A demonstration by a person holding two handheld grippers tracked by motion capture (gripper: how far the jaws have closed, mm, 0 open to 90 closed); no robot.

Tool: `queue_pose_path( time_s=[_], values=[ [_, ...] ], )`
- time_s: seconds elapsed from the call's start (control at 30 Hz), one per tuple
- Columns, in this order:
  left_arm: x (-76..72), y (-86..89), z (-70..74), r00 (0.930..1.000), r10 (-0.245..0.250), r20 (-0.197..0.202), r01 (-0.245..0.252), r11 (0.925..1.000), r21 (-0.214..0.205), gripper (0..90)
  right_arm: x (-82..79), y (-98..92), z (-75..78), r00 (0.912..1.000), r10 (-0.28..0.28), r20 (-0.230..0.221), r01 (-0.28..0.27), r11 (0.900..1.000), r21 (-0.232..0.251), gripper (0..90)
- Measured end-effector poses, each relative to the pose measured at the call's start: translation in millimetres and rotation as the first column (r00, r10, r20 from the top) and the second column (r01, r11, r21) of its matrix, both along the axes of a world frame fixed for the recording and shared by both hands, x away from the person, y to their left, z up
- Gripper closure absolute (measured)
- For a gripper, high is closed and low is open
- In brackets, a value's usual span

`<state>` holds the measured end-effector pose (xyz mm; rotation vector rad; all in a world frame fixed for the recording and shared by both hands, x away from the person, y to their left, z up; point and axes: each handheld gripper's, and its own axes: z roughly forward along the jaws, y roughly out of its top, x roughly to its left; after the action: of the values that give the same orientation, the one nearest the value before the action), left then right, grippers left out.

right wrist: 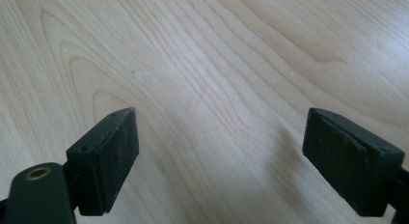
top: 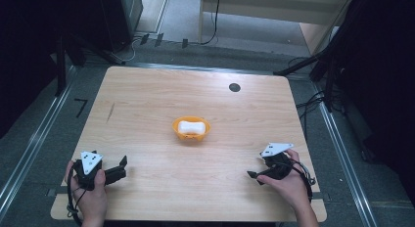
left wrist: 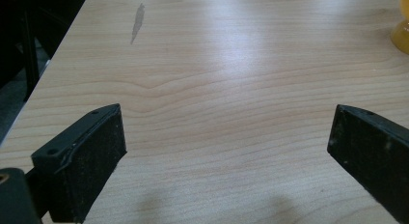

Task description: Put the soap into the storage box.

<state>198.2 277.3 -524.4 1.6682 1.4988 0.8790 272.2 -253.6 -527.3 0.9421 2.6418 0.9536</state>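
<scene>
1. Orange plastic marked the bowl [top: 191, 128] at the middle of the pale wooden table [top: 147, 100], and a white block [top: 191, 126] lay inside it.
2. From the bowl, the left gripper [top: 120, 169] sat at about eight o'clock, near the table's front edge, held in the person's left hand [top: 90, 188].
3. Its jaws were spread wide, with nothing but bare wood between them in the left gripper view [left wrist: 226, 151]; the bowl's orange wall [left wrist: 401, 31] showed at that view's two o'clock corner.
4. The right gripper [top: 254, 175] sat at about four o'clock from the bowl, well apart from it, in the person's right hand [top: 288, 185].
5. Its jaws stood released and empty too, with only wood grain between them in the right gripper view [right wrist: 219, 151].
6. Each gripper carried a grey three-cornered plate [top: 91, 161] on top.
7. A dark round spot [top: 234, 87] lay on the table at about one o'clock from the bowl.
8. A thin grey streak [top: 111, 112] lay on the wood at about ten o'clock.
9. Neither gripper touched the bowl or the block.
</scene>
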Motion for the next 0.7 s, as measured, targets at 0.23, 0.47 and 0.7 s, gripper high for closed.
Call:
queue_pose_path(
  time_s=[0.23, 0.47, 0.7],
  values=[
    [-0.2, -0.1, 0.0, 1.0000, 0.002, 0.002, -0.002, 1.0000, -0.001, 0.0, -15.1, -20.4, -5.4, 0.9977, -0.063, 0.024, 0.062, 0.9973, 0.038, 13.0],
    [-0.5, -0.3, -0.1, 1.0000, 0.000, 0.008, 0.000, 1.0000, -0.001, 0.0, -28.1, -39.0, -8.2, 0.9923, -0.116, 0.044, 0.113, 0.9914, 0.066, 12.9],
    [-0.8, -0.9, -0.2, 1.0000, 0.000, 0.009, 0.000, 1.0000, 0.003, 0.0, -42.9, -59.3, -11.1, 0.9837, -0.172, 0.053, 0.165, 0.9807, 0.104, 12.9]
  ],
)
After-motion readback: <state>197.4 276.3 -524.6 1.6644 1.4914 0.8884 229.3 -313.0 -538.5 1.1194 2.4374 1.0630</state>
